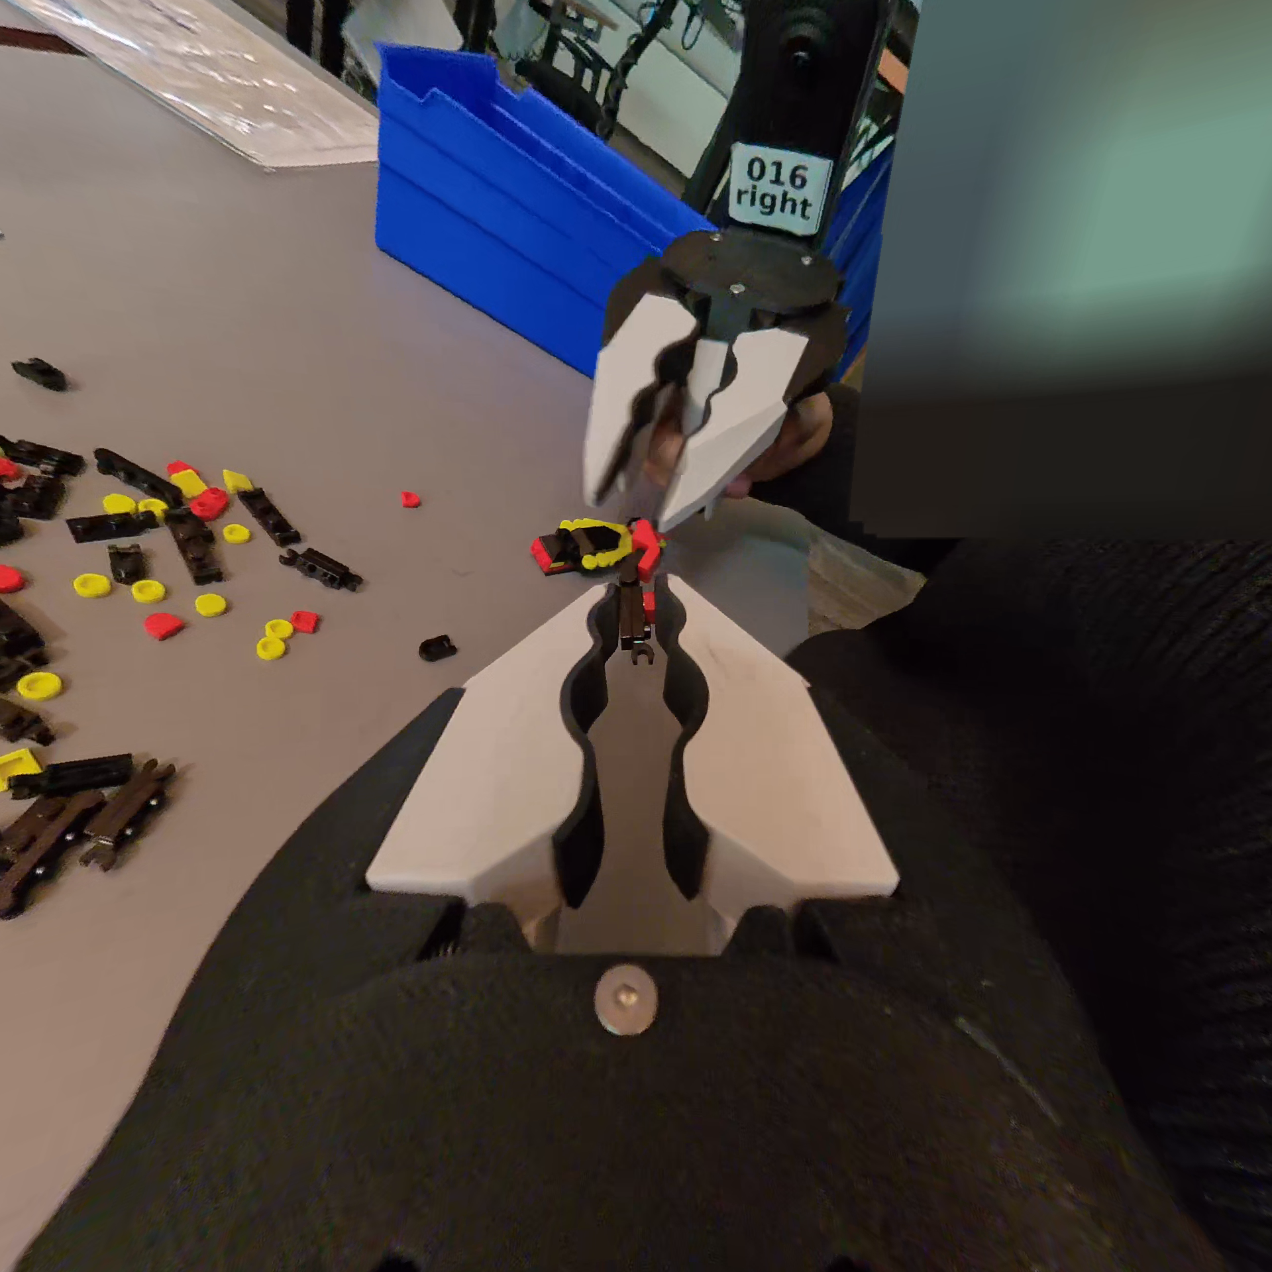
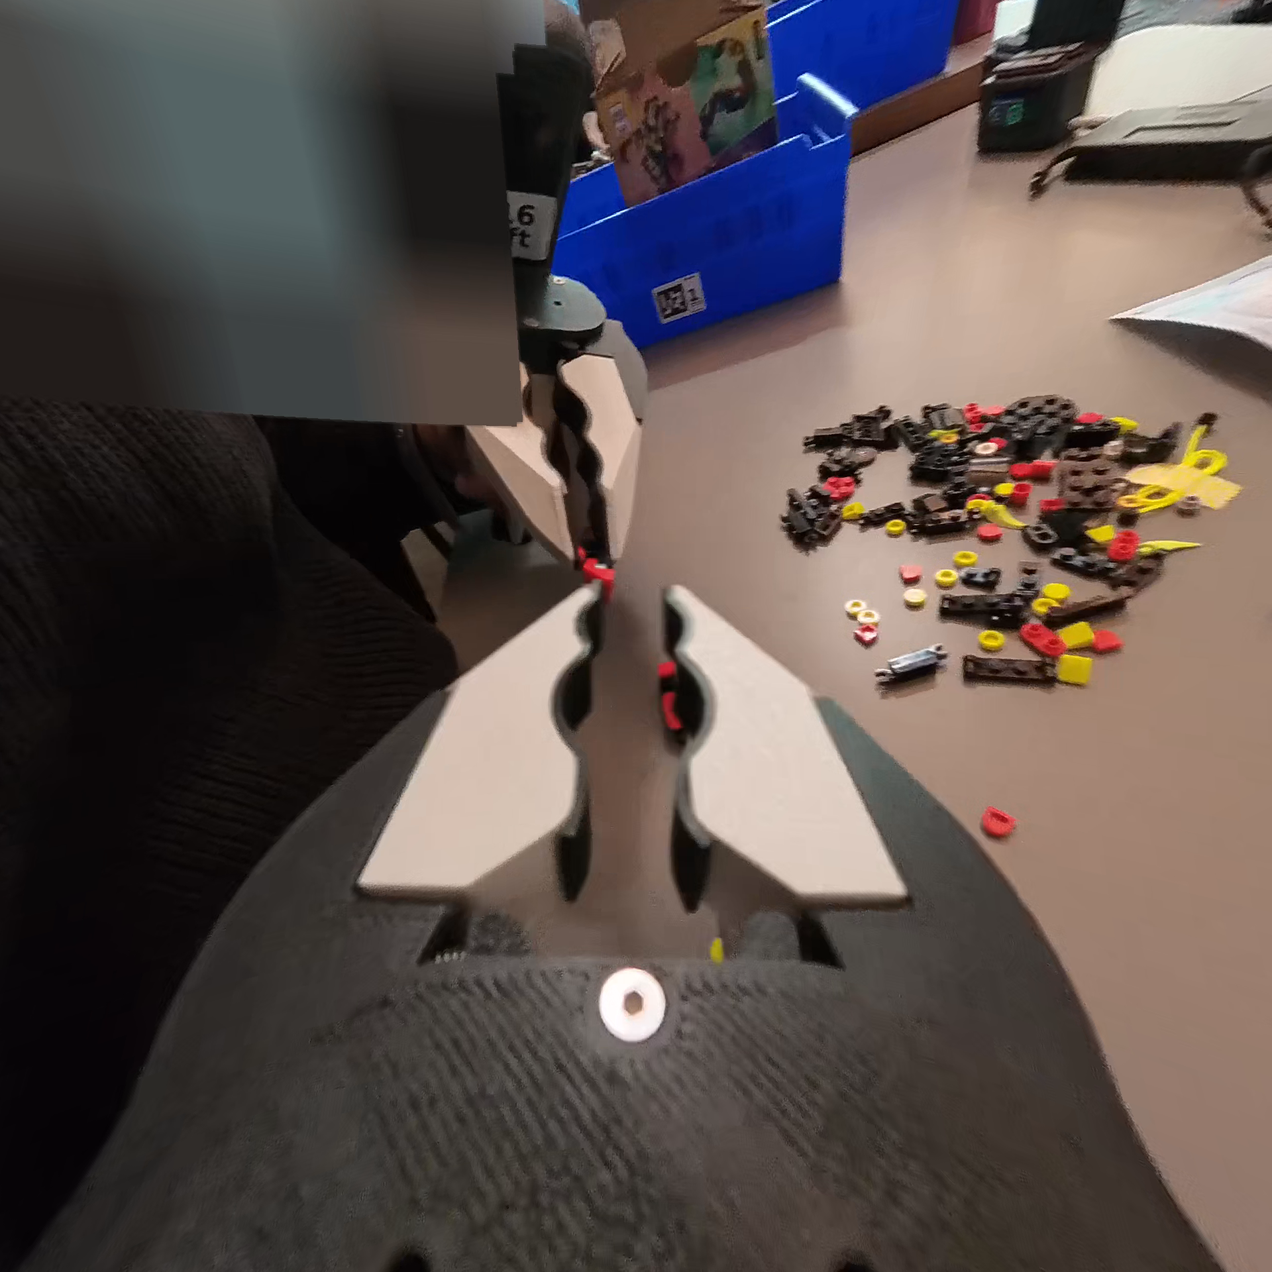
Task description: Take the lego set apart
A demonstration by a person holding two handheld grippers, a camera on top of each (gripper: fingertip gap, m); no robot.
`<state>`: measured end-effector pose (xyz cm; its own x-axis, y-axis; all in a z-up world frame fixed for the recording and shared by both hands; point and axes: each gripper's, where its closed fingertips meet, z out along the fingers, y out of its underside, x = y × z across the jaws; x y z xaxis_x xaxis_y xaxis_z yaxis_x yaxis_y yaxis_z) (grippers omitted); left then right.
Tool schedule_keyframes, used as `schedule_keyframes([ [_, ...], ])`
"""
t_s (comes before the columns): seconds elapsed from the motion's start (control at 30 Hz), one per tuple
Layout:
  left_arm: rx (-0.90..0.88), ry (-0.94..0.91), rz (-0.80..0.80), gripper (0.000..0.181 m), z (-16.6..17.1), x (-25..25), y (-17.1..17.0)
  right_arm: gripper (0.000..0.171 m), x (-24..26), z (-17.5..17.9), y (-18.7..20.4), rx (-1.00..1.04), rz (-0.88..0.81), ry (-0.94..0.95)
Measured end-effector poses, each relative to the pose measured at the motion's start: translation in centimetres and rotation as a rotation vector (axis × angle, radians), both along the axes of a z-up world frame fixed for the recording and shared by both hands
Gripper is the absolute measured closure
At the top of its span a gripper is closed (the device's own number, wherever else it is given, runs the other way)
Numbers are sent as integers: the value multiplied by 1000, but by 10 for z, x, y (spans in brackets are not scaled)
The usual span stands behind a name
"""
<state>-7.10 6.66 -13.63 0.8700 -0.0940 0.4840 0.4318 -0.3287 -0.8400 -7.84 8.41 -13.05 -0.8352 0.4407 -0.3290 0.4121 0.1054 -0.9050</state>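
Note:
A small lego assembly (image 1: 588,544) of red, yellow and black pieces sits at the tips of both grippers. My left gripper (image 1: 634,595) is shut on a dark brown bar (image 1: 630,619) that runs into the assembly's red piece (image 1: 645,540). My right gripper (image 1: 640,509) comes down from above with its jaws apart, tips just over that red piece. In the right wrist view my right gripper (image 2: 632,597) is open, and the red piece (image 2: 596,571) touches its left fingertip. The left gripper (image 2: 585,544) holds that piece. Red bits (image 2: 666,695) show by the right finger; the remainder is hidden.
Loose black, red and yellow lego pieces (image 1: 138,585) (image 2: 1019,523) lie scattered on the grey table. A blue bin (image 1: 495,206) (image 2: 723,227) stands behind. A lone red piece (image 2: 998,821) and papers (image 2: 1204,310) lie nearby. A person's dark sleeve (image 1: 1032,757) is close. My left and right fingertips are right by each other.

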Motion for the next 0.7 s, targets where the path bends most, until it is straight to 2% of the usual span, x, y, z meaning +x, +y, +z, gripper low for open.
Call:
schedule_keyframes([
  [0.03,10,-20,-1,174,2,0,0,144,1,0,-1,0,4,2],
  [0.13,13,-44,-21,174,3,4,1,134,8,0,-12,-22,51,-22],
  [0.23,13,-44,-49,174,3,11,2,145,15,-3,-21,-34,97,-51],
  [0.3,19,-47,-57,174,4,12,2,163,16,2,-22,-70,105,-38],
  [0.5,60,-60,-97,173,12,18,-1,164,21,11,-24,-167,146,-91],
  [0.7,159,-119,-129,171,35,24,-3,164,24,37,-19,-352,196,-181],
])
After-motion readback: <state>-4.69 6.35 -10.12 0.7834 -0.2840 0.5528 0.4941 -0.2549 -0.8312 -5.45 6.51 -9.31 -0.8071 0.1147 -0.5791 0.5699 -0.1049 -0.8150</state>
